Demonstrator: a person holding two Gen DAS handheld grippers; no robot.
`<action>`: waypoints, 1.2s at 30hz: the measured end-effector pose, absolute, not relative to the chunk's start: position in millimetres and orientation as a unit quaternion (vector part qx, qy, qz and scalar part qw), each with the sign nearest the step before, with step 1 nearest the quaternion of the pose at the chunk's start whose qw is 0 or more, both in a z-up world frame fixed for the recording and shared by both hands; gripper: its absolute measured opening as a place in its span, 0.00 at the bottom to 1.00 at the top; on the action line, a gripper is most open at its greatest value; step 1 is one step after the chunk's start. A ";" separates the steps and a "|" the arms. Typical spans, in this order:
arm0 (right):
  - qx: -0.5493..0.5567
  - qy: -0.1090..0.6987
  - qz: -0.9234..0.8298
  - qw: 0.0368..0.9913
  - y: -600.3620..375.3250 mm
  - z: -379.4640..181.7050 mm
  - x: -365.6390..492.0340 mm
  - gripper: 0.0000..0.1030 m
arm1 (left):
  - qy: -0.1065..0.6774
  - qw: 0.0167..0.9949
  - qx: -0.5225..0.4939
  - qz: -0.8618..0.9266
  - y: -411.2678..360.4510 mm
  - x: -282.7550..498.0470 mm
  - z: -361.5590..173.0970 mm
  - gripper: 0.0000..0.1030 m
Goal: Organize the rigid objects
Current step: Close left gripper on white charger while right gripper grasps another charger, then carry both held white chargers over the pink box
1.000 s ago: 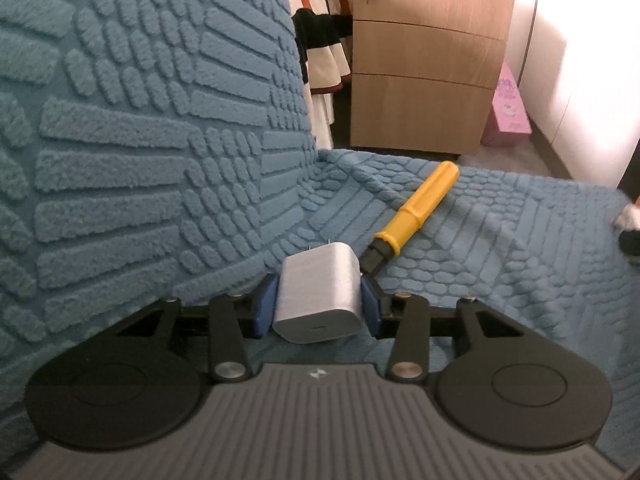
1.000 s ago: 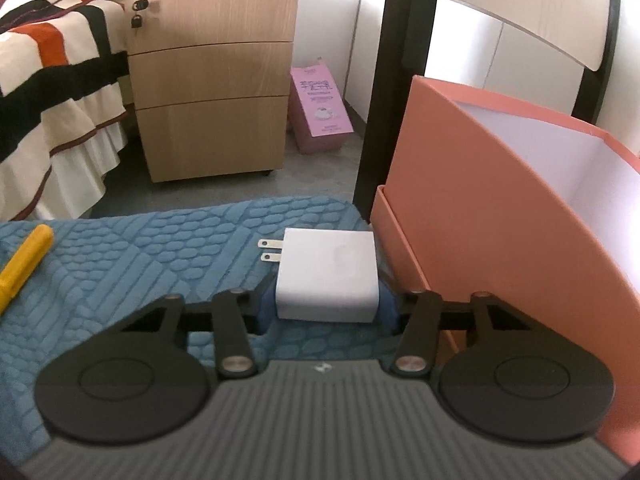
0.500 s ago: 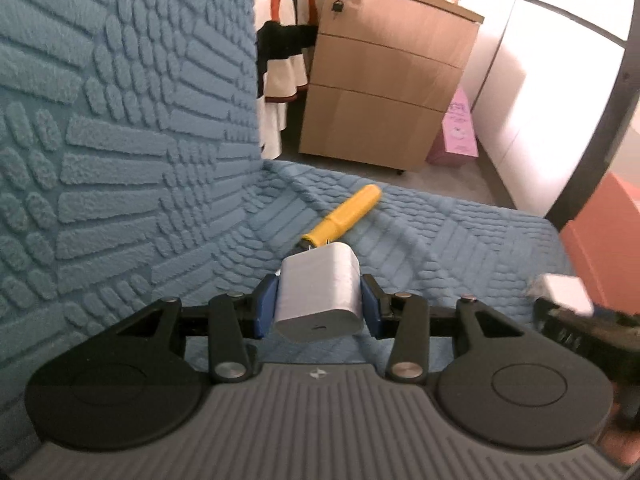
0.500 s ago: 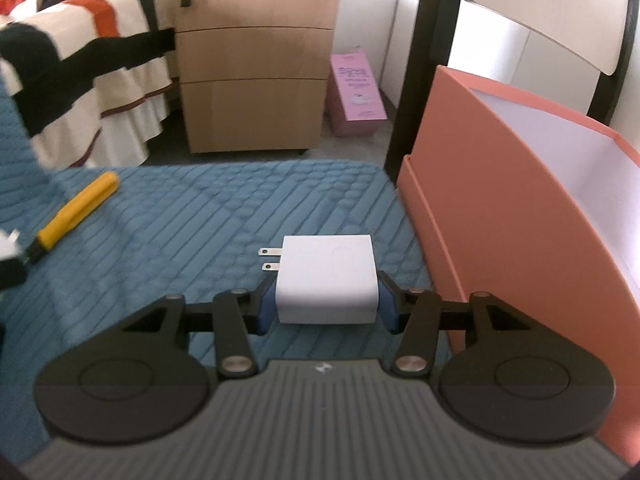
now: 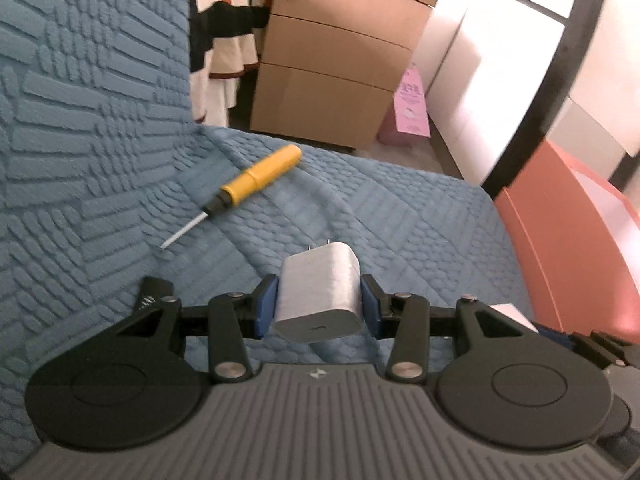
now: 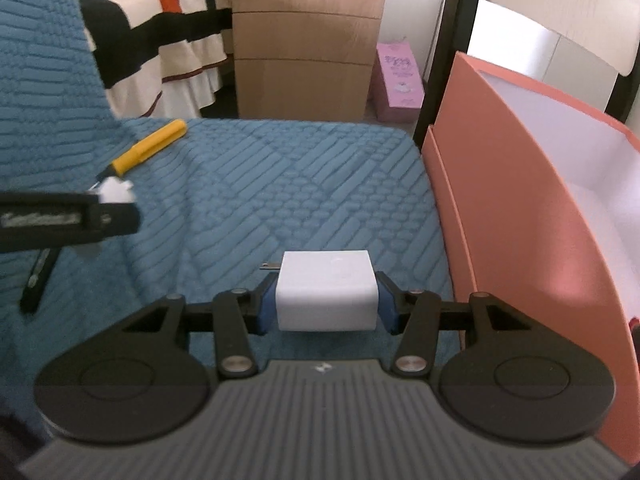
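Left wrist view: the left gripper [image 5: 318,305] is clamped on a rounded white wall charger [image 5: 318,296], whose sides sit against the blue pads [image 5: 267,305]. The charger's two prongs point away from the camera and its port faces the lens. It is held above a textured blue cover [image 5: 400,216]. A yellow-handled screwdriver [image 5: 240,192] lies on the cover ahead and to the left, well apart from the gripper, its metal tip toward the upright blue backrest [image 5: 80,80]. A black pen-like object [image 5: 150,294] shows partly behind the gripper's left linkage.

Right wrist view: the right gripper [image 6: 327,307] is closed on a square white power adapter [image 6: 327,290], gripped flat between its pads, with the prongs pointing left. The adapter hangs above the cover's right part, near an open orange box [image 6: 500,208] with a white interior.

Differences between views: only the right wrist view shows the inside of the orange box, and the left gripper from the side at the left edge, with its charger near the screwdriver. The left wrist view shows only the box's outer wall and, at its lower right edge, a corner of the right gripper's adapter. Both views include a wooden drawer cabinet [image 6: 308,40], a pink carton [image 6: 400,76] and striped bedding [image 6: 160,32] beyond the cover.
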State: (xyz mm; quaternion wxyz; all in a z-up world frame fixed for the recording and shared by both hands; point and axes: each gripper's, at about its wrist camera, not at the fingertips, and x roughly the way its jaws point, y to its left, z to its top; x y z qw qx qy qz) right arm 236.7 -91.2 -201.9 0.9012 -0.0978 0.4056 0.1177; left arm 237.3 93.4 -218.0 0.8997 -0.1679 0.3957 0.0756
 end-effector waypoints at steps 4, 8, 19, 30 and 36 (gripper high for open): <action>-0.110 0.411 0.132 0.895 -95.7 -202.4 217.3 0.51 | 0.401 0.896 -0.180 0.063 88.9 233.4 -219.8 0.49; -0.117 0.425 0.144 0.886 -100.8 -203.1 201.4 0.51 | 0.410 0.890 -0.190 0.060 84.6 227.2 -223.8 0.49; -0.101 0.443 0.155 0.877 -105.6 -217.4 216.4 0.54 | 0.423 0.881 -0.207 0.046 76.9 217.6 -227.5 0.49; -0.098 0.436 0.161 0.880 -107.7 -214.7 217.9 0.53 | 0.417 0.881 -0.221 0.034 75.1 203.6 -213.4 0.48; -0.084 0.427 0.169 0.884 -114.8 -195.9 213.3 0.53 | 0.409 0.886 -0.217 0.030 70.4 192.4 -199.3 0.49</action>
